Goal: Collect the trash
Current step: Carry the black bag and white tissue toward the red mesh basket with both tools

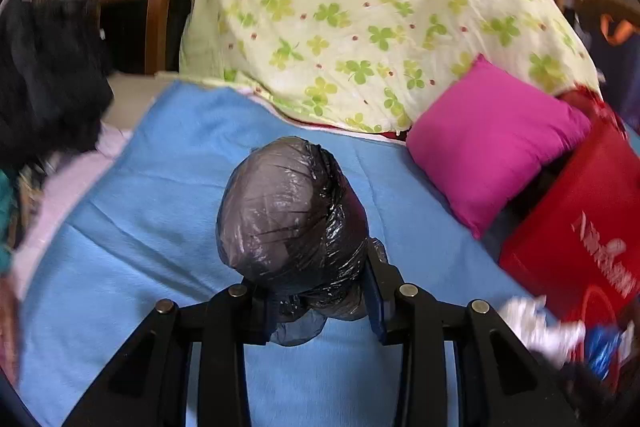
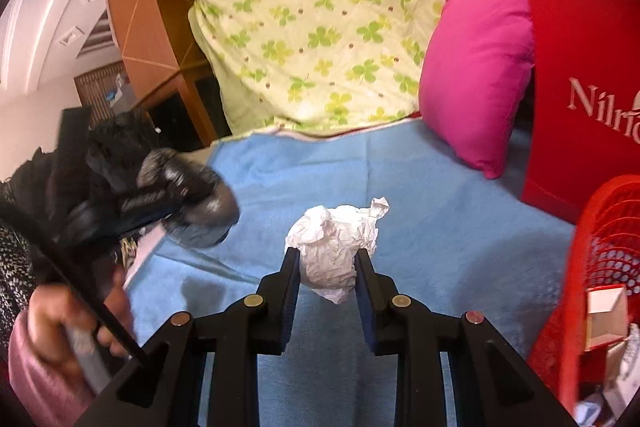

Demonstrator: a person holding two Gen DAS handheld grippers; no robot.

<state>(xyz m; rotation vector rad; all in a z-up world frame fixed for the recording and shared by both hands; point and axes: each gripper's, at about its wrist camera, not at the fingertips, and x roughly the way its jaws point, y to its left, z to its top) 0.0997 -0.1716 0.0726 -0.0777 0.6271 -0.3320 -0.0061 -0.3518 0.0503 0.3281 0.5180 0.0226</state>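
Red basket (image 2: 600, 227) holds a small carton (image 2: 606, 315).

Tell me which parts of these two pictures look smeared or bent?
Left wrist view: the red bag and the white scraps at the lower right are smeared; the black plastic bundle is sharp. Right wrist view: the left tongs are blurred, the crumpled paper crisp; edges bow.

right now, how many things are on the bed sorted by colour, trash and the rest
Black: 1, the plastic bundle held in the left tongs
White: 1, the paper ball held in the right tongs
Pink: 1, the pillow
Red: 2, the paper bag and the basket
Green clover print: 1, the quilt
Blue: 1, the blanket
Total: 7
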